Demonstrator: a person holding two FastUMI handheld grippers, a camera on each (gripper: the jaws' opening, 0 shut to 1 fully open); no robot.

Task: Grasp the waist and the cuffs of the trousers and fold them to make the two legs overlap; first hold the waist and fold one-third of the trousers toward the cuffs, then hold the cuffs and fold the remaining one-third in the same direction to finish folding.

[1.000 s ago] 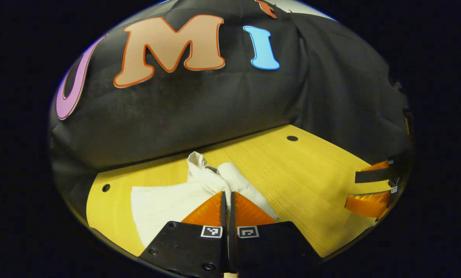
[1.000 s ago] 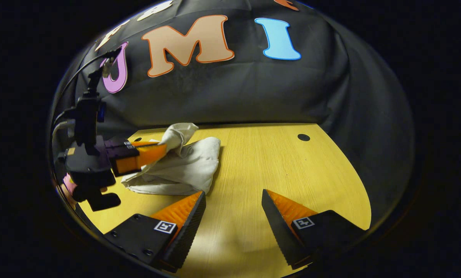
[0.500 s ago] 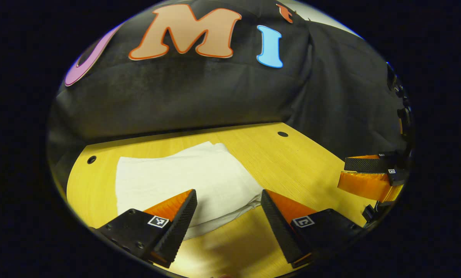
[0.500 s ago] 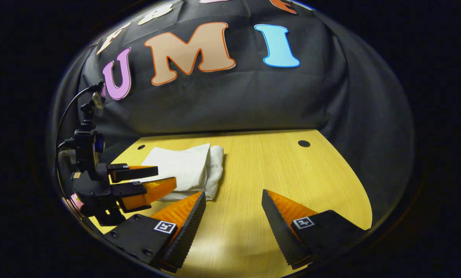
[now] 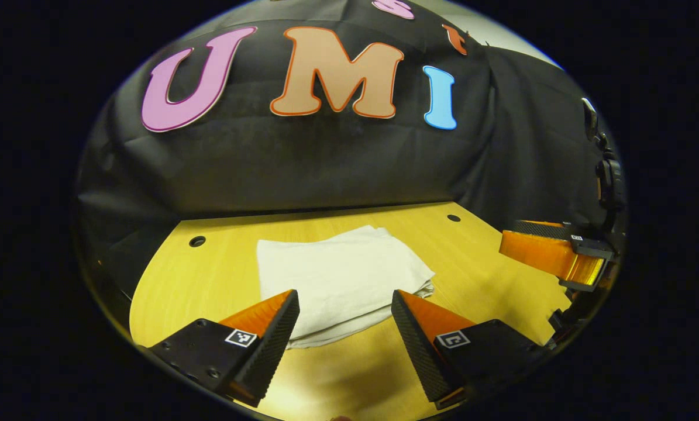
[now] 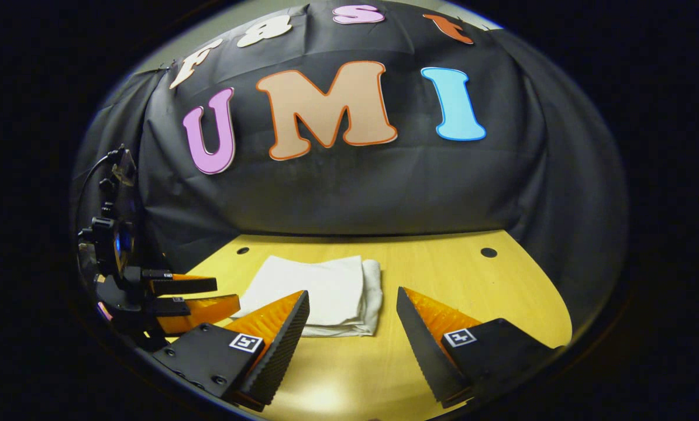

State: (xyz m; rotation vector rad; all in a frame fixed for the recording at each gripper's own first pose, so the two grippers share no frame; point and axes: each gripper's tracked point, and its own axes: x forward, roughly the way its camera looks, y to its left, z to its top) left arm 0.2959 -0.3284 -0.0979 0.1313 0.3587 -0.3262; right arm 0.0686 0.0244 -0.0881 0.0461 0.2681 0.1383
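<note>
Both grippers spread wide and empty; trousers folded flat on the table.

Left gripper [image 5: 344,301]: fingers parted, holding nothing, raised just short of the near edge of the trousers [image 5: 340,278]. Right gripper [image 6: 352,301]: fingers equally parted, empty, apart from the cloth. The trousers lie as a compact layered rectangle mid-table [image 6: 443,275], stacked edges facing the right side. A hole [image 5: 197,241] sits beyond.
</note>
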